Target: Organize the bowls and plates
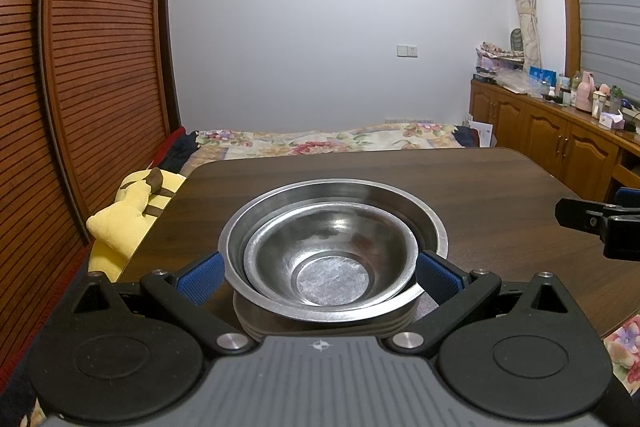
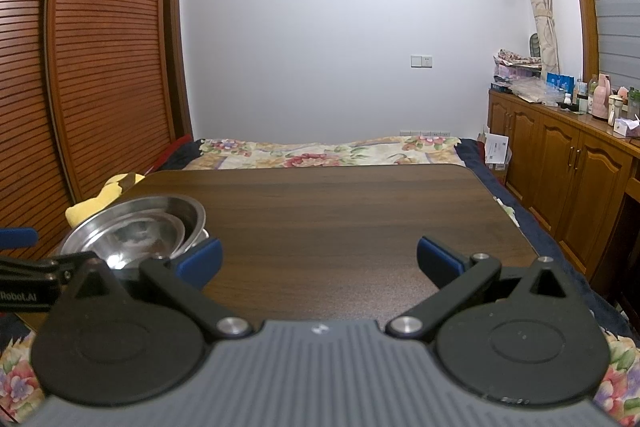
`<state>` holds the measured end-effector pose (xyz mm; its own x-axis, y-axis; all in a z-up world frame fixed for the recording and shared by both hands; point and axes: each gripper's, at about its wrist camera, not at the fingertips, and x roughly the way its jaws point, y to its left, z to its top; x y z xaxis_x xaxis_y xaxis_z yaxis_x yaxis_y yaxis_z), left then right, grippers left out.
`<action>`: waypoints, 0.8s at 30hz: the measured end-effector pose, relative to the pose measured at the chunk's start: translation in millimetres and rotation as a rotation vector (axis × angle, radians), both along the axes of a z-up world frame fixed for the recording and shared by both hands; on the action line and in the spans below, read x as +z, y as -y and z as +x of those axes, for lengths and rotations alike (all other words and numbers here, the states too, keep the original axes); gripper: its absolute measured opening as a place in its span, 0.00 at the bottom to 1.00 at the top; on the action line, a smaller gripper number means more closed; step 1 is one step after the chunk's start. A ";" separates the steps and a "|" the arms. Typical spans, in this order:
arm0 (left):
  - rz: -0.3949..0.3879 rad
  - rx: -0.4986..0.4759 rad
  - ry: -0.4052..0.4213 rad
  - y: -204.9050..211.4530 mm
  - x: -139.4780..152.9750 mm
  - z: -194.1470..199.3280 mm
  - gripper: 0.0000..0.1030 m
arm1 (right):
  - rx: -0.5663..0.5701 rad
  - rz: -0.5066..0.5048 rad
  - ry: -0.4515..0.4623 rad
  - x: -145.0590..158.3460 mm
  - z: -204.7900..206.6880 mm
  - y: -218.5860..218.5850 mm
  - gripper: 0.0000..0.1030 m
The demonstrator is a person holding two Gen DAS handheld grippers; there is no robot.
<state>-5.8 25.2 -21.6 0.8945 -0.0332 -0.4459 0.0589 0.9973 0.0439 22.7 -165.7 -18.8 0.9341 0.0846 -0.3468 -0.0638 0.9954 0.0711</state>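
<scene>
A small steel bowl (image 1: 332, 267) is nested in a wider steel bowl (image 1: 336, 189), and both rest on several stacked plate rims (image 1: 256, 325) on the dark wooden table (image 1: 500, 195). My left gripper (image 1: 320, 277) is open, one blue pad on each side of the stack; I cannot tell whether the pads touch it. In the right wrist view the same bowls (image 2: 136, 231) lie at the left, beside the left gripper's black arm (image 2: 28, 271). My right gripper (image 2: 318, 261) is open over bare table (image 2: 340, 211) with nothing between its fingers; its black tip (image 1: 600, 223) shows at the right edge.
A yellow plush toy (image 1: 128, 215) lies off the table's left edge, against slatted wooden wardrobe doors (image 1: 100, 67). Beyond the far edge is a bed with a floral cover (image 1: 320, 139). Wooden cabinets (image 1: 560, 135) carrying bottles and boxes line the right wall.
</scene>
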 end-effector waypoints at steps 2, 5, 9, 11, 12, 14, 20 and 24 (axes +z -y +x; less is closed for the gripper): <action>0.000 0.000 0.000 0.0 0.4 0.0 1.00 | -0.001 0.000 0.000 0.0 0.1 0.1 1.00; 0.000 0.000 0.001 0.1 0.7 0.4 1.00 | -0.001 0.001 -0.001 0.3 0.3 0.1 1.00; 0.001 0.002 0.004 0.3 1.8 0.6 1.00 | 0.000 0.001 0.000 0.4 0.3 0.1 1.00; 0.001 0.001 0.004 0.4 1.7 0.5 1.00 | 0.001 0.001 0.000 0.4 0.2 0.4 1.00; 0.001 0.001 0.004 0.3 2.1 0.7 1.00 | 0.000 0.001 0.000 0.4 0.2 0.2 1.00; 0.001 0.002 0.004 0.0 2.5 1.4 1.00 | 0.000 0.002 0.000 0.5 0.2 -0.1 1.00; 0.001 0.001 0.005 0.4 2.2 0.7 1.00 | 0.001 0.000 0.001 0.4 -0.3 0.7 1.00; 0.001 0.002 0.004 0.4 2.2 0.8 1.00 | -0.002 0.003 0.000 0.3 0.0 1.2 1.00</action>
<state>-5.0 24.9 -19.4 0.8964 -0.0315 -0.4422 0.0572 0.9973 0.0450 22.7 -166.9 -18.5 0.9341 0.0841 -0.3469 -0.0622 0.9953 0.0740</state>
